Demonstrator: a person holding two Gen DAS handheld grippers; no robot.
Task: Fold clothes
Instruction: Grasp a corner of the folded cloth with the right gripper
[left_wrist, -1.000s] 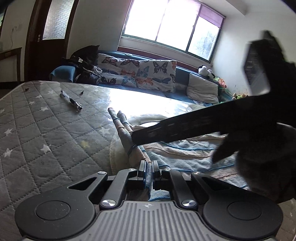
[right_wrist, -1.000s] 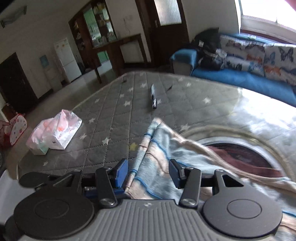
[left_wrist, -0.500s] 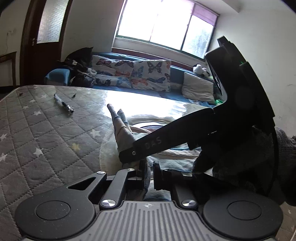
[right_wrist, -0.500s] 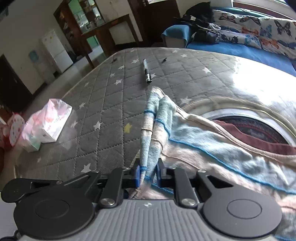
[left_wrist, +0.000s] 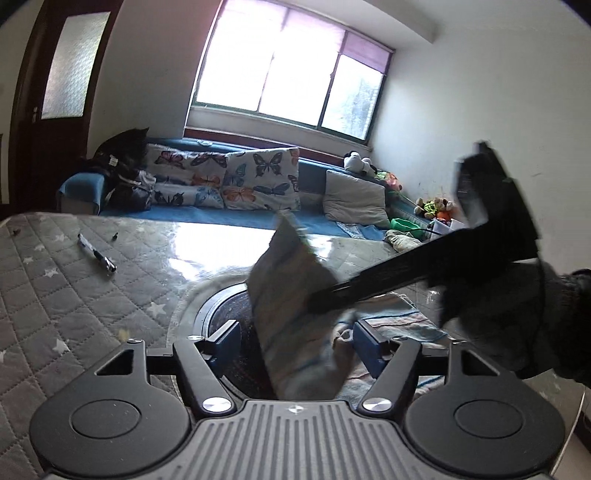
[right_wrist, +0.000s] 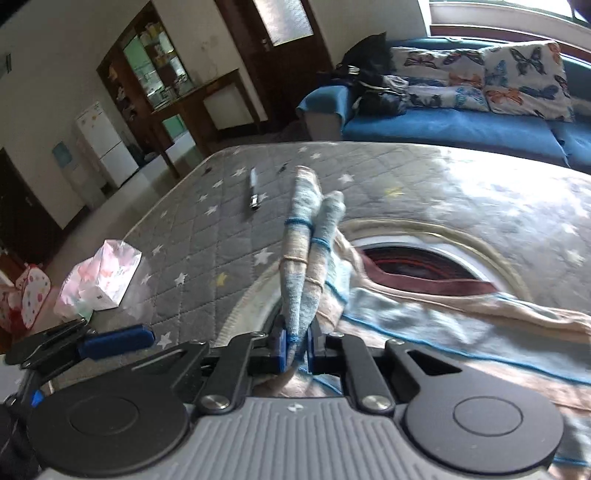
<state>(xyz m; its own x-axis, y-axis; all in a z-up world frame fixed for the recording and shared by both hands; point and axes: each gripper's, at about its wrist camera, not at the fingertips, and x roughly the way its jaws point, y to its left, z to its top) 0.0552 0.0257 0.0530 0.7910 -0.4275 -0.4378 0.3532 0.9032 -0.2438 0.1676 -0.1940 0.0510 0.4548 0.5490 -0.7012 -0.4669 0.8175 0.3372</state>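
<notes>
Since a moment ago my left gripper (left_wrist: 295, 341) has just been opening, striped garment (left_wrist: 291, 321) loose between its jaws, my right gripper (right_wrist: 295, 345) clenched on its bunched edge at six o'clock, one pen (right_wrist: 254, 194) at eleven, no writing legible.

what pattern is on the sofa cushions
Butterflies, in orange, blue and dark tones on a white ground, on the cushions. Clearest in the left wrist view.

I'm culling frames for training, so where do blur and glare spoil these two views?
Left wrist view: the window is blown out, glare washes the table cover, and the lifted striped cloth and right gripper smear. Right wrist view: mostly sharp, cloth edges blurred lower right.
</notes>
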